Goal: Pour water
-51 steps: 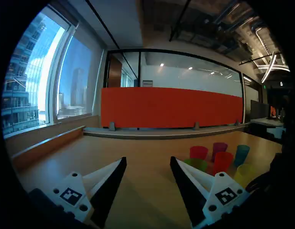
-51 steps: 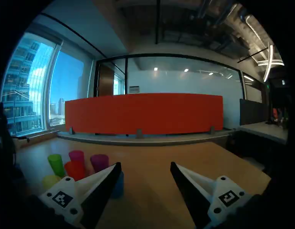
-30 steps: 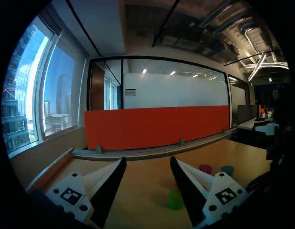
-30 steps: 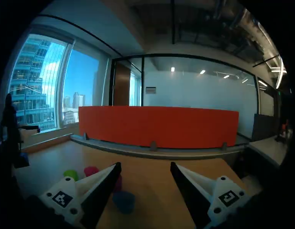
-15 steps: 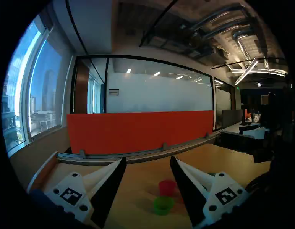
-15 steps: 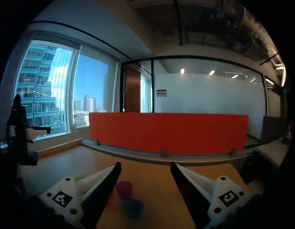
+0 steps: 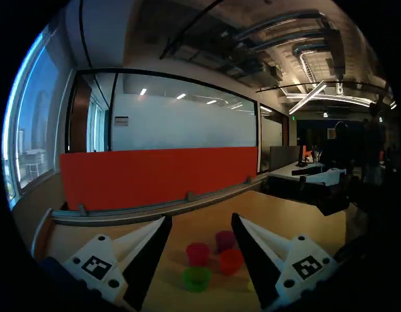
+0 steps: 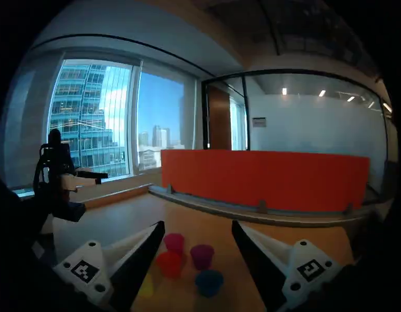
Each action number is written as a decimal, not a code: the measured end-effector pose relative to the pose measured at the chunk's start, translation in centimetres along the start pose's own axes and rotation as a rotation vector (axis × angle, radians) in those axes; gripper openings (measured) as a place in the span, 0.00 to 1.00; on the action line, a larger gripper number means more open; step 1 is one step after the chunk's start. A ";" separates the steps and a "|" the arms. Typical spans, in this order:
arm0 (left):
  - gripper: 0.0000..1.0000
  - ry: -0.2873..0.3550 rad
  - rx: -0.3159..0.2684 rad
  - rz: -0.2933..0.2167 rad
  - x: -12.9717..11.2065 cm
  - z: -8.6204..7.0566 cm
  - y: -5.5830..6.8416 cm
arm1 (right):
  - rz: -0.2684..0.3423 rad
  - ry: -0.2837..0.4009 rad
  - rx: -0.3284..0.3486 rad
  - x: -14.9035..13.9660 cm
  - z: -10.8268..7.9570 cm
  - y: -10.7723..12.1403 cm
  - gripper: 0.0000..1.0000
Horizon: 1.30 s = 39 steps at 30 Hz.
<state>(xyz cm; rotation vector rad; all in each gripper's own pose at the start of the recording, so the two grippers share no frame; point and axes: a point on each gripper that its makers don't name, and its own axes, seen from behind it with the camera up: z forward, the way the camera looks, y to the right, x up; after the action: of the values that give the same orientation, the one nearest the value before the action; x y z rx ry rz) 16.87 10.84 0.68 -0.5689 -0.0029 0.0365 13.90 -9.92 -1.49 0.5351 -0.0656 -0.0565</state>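
Several small coloured plastic cups stand grouped on the wooden table. In the left gripper view, a pink cup (image 7: pixel 198 253), a purple cup (image 7: pixel 225 240), an orange-red cup (image 7: pixel 231 260) and a green cup (image 7: pixel 196 278) sit below and beyond my open left gripper (image 7: pixel 200 216). In the right gripper view, a pink cup (image 8: pixel 174 243), a red cup (image 8: pixel 169 263), a purple cup (image 8: pixel 202 256) and a blue cup (image 8: pixel 209 282) show between the fingers of my open right gripper (image 8: pixel 197 223); a yellow cup (image 8: pixel 146 286) peeks beside the left finger. Both grippers hang above the cups with nothing between their fingers.
An orange partition (image 7: pixel 159 174) runs along the table's far edge (image 8: pixel 263 210). The other gripper (image 8: pixel 63 182) is at the left of the right gripper view. Tall windows (image 8: pixel 107 125) line one side. Desks and dark figures (image 7: pixel 351 156) stand off to the right.
The left gripper view has swung right and the right gripper view left, and both have risen. The cups have shifted from the sides to between each gripper's fingers. Both grippers stay open.
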 end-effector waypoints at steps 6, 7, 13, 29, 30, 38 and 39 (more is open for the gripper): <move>0.84 -0.032 -0.058 0.003 -0.6 0.0 0.7 | -0.012 -0.053 0.034 -0.7 0.4 -0.4 1.00; 0.84 -0.038 -0.064 0.002 -0.8 0.1 0.7 | -0.012 -0.061 0.039 -0.8 0.4 -0.4 1.00; 0.84 -0.089 -0.083 0.009 -2.6 0.7 0.1 | -0.021 -0.117 0.051 -2.3 0.5 0.1 1.00; 0.84 -0.204 -0.117 0.038 -8.5 1.9 -0.9 | -0.082 -0.280 0.080 -9.3 0.9 0.8 1.00; 0.84 -0.210 -0.119 0.038 -8.9 1.9 -1.0 | -0.081 -0.284 0.082 -9.5 1.0 0.8 1.00; 0.84 -0.255 -0.130 0.051 -11.8 2.3 -1.1 | -0.066 -0.320 0.090 -12.0 1.5 1.3 1.00; 0.84 -0.260 -0.133 0.051 -12.2 2.4 -1.1 | -0.064 -0.325 0.090 -12.3 1.6 1.4 1.00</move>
<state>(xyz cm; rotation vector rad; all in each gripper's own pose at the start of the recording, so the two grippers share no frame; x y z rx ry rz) 4.72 10.80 3.39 -0.6937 -0.2453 0.1608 1.53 -8.66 -0.01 0.6143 -0.3694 -0.2040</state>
